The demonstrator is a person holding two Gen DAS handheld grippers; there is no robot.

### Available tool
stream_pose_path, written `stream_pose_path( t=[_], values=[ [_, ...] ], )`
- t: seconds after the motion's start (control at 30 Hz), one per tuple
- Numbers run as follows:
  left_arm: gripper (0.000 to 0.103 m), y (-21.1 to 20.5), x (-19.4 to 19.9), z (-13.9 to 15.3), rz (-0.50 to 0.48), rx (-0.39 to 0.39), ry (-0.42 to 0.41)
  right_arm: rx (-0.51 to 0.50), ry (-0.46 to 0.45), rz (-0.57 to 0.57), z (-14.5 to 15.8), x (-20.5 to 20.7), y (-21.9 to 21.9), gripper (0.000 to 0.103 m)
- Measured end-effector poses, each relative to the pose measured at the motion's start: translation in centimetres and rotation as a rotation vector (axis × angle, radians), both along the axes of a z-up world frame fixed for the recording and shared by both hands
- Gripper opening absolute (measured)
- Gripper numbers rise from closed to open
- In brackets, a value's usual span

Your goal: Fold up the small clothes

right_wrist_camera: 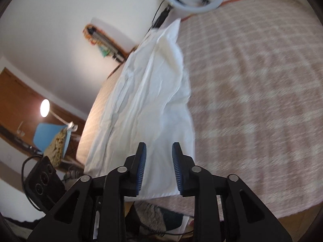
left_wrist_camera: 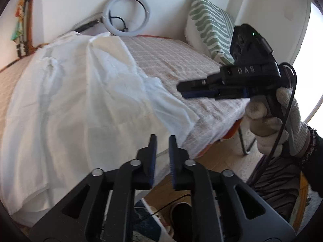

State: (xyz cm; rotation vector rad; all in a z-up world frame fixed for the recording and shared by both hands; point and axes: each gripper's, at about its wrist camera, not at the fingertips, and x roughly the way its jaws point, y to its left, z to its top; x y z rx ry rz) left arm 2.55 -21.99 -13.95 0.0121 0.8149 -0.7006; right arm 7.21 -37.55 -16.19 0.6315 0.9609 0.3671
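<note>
A white garment lies spread and creased along the left half of the bed, its near edge hanging at the bed's front; the right wrist view shows the same garment. My left gripper hovers over that near edge with a narrow gap between its blue pads and nothing pinched. My right gripper stands open just above the garment's near right corner, not touching it. In the left wrist view the right gripper, held by a gloved hand, points left above the bed cover.
The bed has a pink checked cover. A ring light leans on the wall behind it, and a green striped pillow stands at the back right. Shoes and fabric lie on the wooden floor below the bed edge.
</note>
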Motion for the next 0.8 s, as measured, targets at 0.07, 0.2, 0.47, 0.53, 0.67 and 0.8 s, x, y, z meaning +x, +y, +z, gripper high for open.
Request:
stream_pose_path(
  t=[0.07,0.2,0.47,0.53,0.67,0.8],
  values=[
    [0.026,1.5,0.1,0.4,0.046,-0.006,-0.024,0.006,0.037,0.051,-0.8,0.3,1.4,0.038],
    [0.026,3.5,2.5,-0.5,0.176,0.054,-0.005,-0.076,0.102,0.122,-2.2,1.0,4.0,0.038],
    [0.0,4.5,6.4,-3.7,0.189,-0.028,0.178,-0.149,0.084,0.199,-1.9,2.2,6.9,0.002],
    [0.0,4.9,6.4,-3.3,0.183,-0.096,0.21,-0.159,0.057,0.191,-1.1,1.9,6.7,0.001],
    [0.0,4.2,6.5,-2.3,0.145,-0.209,0.262,-0.131,0.009,0.12,0.8,0.4,4.0,0.001],
    [0.0,1.5,5.6,-2.1,0.1,-0.1,0.188,-0.123,0.007,0.093,1.2,-0.5,2.2,0.001]
  ],
)
